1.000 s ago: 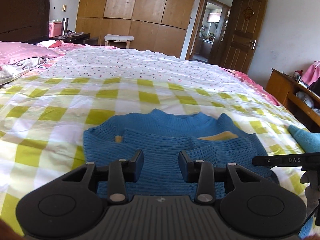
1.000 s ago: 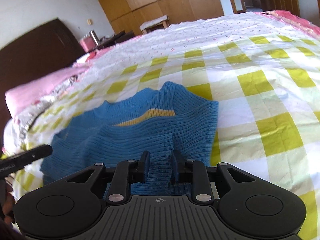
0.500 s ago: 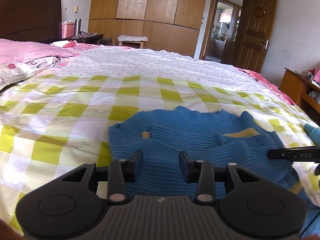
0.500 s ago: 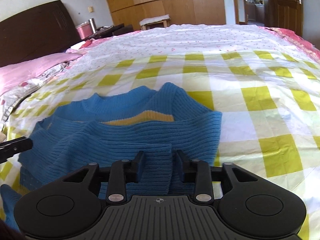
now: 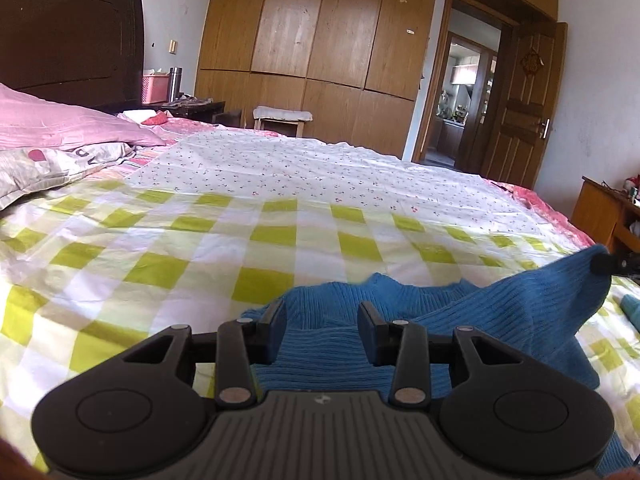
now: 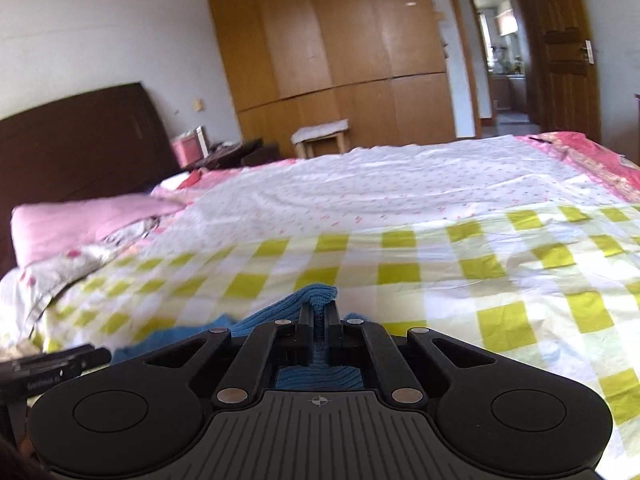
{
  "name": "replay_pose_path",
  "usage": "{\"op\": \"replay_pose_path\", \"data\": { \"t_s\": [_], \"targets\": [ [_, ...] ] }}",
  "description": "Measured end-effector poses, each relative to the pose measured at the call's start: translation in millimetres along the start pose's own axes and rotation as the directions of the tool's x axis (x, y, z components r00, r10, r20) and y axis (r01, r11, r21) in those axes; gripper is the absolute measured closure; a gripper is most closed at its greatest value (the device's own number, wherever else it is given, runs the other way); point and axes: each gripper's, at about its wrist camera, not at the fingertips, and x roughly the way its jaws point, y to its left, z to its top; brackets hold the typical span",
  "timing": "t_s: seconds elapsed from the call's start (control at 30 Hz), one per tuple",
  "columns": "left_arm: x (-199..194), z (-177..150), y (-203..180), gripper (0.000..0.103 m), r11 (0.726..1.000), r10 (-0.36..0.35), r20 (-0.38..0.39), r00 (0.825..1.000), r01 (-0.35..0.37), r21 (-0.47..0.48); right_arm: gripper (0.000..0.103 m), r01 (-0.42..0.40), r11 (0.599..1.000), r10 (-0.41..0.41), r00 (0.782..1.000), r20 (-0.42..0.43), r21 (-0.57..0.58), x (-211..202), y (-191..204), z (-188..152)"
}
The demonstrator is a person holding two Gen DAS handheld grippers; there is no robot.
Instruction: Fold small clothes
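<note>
A small blue knitted sweater [image 5: 460,320] lies on the checked bedspread [image 5: 160,272] near the bed's front. My left gripper [image 5: 322,322] is open and empty, its fingers just above the sweater's near edge. My right gripper [image 6: 319,312] is shut on a fold of the blue sweater [image 6: 318,298] and holds it lifted. In the left wrist view the right gripper's tip [image 5: 604,264] shows at the far right, pulling a corner of the sweater up into a peak.
Pink pillows [image 5: 60,128] lie at the left by the dark headboard [image 5: 72,48]. A white flowered sheet [image 5: 320,168] covers the far bed. A stool [image 5: 282,118], wooden wardrobes [image 5: 320,32], an open door [image 5: 516,104] and a wooden side cabinet [image 5: 604,212] stand around.
My right gripper has closed on the sweater's edge and lifted it off the bed. My left gripper has drawn back toward the near edge and stayed open.
</note>
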Motion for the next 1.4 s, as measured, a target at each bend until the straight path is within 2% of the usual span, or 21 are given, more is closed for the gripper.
{"op": "replay_pose_path", "data": {
  "t_s": [0.1,0.17,0.27,0.4,0.57,0.67,0.73,0.9,1.1,1.17,1.2,1.4],
  "targets": [
    [24.6,-9.1,0.1,0.058,0.997,0.062,-0.063,0.996,-0.059,0.049,0.099,0.037,0.999,-0.032,0.988,-0.152,0.029,33.2,-10.7,-24.0],
    [39.6,-16.7,2.4,0.058,0.993,0.101,-0.125,0.987,-0.092,0.077,0.098,0.087,0.996,-0.082,0.976,-0.203,0.015,47.8,-14.8,-36.7],
    [38.7,-19.3,1.4,0.056,0.987,0.115,-0.123,0.986,-0.1,0.122,0.091,0.08,0.996,-0.069,0.978,-0.195,0.047,46.6,-21.3,-36.3],
    [37.7,-16.4,0.8,0.056,0.981,0.14,-0.129,0.982,-0.12,0.153,0.093,0.088,0.996,-0.085,0.978,-0.19,0.009,38.7,-17.8,-23.8],
    [35.9,-14.3,3.0,0.056,0.977,0.164,-0.138,0.977,-0.142,0.157,0.091,0.157,0.987,-0.159,0.971,-0.181,-0.024,37.1,-17.5,-7.1],
    [30.2,-14.2,4.9,0.056,0.981,0.154,-0.136,0.979,-0.135,0.14,0.091,0.096,0.995,-0.087,0.976,-0.198,0.035,31.1,-26.6,-4.6],
    [26.4,-15.0,6.1,0.056,0.981,0.151,-0.132,0.98,-0.132,0.14,0.088,0.065,0.996,-0.051,0.972,-0.229,0.055,26.5,-30.0,-11.3],
    [20.1,-18.0,9.2,0.056,0.983,0.142,-0.131,0.981,-0.125,0.134,0.085,0.054,0.998,-0.044,0.964,-0.262,0.033,25.6,-28.6,-32.0],
    [19.2,-18.4,9.0,0.056,0.984,0.14,-0.133,0.981,-0.123,0.131,0.085,0.06,0.998,-0.051,0.962,-0.269,0.024,40.0,-29.3,-34.2],
    [18.7,-18.1,9.1,0.056,0.985,0.133,-0.132,0.982,-0.116,0.13,0.092,0.035,0.999,-0.027,0.958,-0.287,0.023,37.0,-29.1,-32.4],
    [18.6,-17.8,9.2,0.056,0.985,0.129,-0.131,0.983,-0.112,0.13,0.099,0.026,0.999,-0.019,0.956,-0.293,0.022,34.1,-29.3,-31.4],
    [9.9,-15.4,8.8,0.056,0.99,0.103,-0.118,0.988,-0.091,0.11,0.101,-0.053,0.995,0.075,0.957,-0.281,0.086,4.5,-30.5,-19.3]
  ]
}}
